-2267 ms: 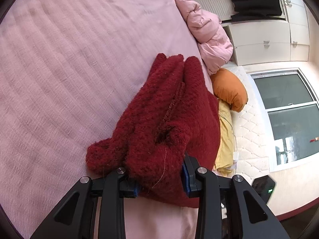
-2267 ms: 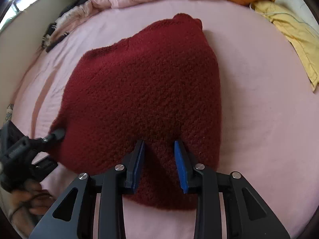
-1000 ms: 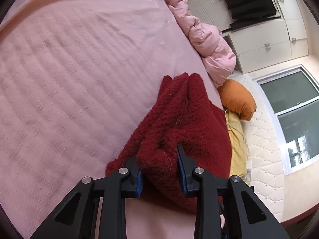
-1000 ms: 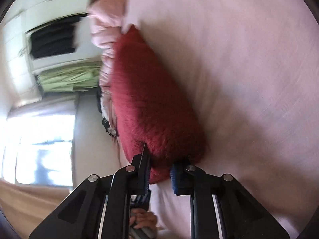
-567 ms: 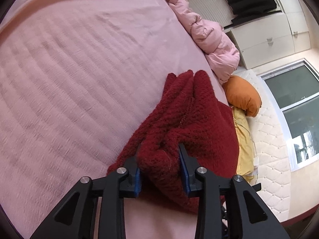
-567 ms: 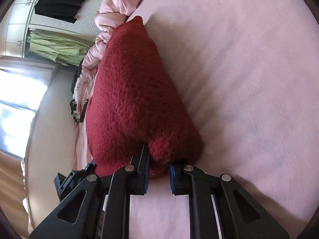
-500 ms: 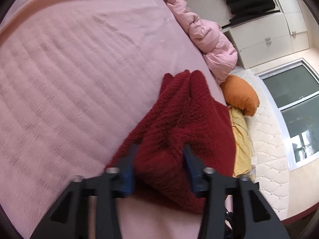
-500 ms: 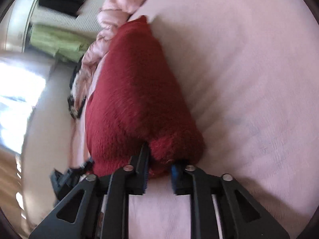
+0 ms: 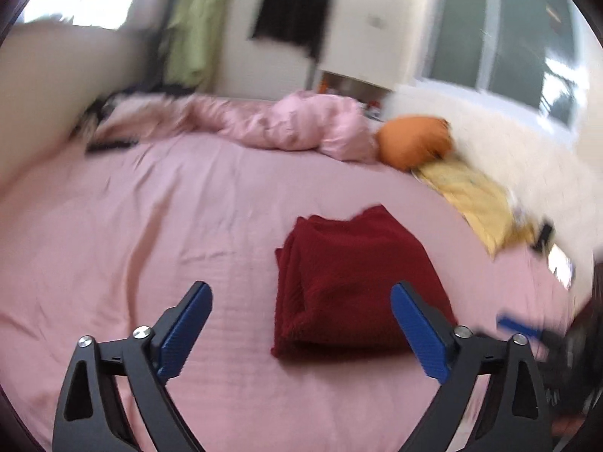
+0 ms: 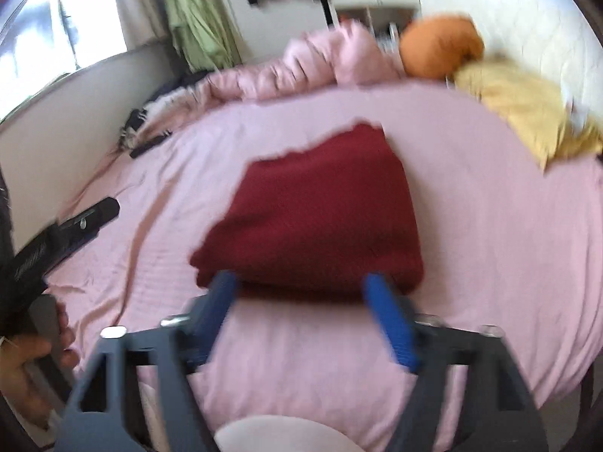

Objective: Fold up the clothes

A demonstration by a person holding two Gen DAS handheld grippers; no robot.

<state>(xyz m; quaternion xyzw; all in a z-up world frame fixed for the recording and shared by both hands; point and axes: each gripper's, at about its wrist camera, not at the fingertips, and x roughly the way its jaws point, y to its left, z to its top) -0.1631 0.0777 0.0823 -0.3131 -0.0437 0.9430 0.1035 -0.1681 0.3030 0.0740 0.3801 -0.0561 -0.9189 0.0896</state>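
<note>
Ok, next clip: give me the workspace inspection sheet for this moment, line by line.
Surface: pink bedsheet, wrinkled.
Job's things: dark red sweater, folded into a compact block, lying flat on the sheet.
Clutter: pink duvet, orange cushion, yellow cloth, all along the far edge.
Grippers: left claw open, empty; right claw open, empty; both jaws have just been opening, nothing pressed between them.
Cables: nothing seen.
Surroundings: green garment and black garment hanging; window. Blurred.

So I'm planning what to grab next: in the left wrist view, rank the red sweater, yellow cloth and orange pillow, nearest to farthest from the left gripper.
From the left gripper:
1. Red sweater, folded, just ahead.
2. Yellow cloth, farther right.
3. Orange pillow, beyond it.
</note>
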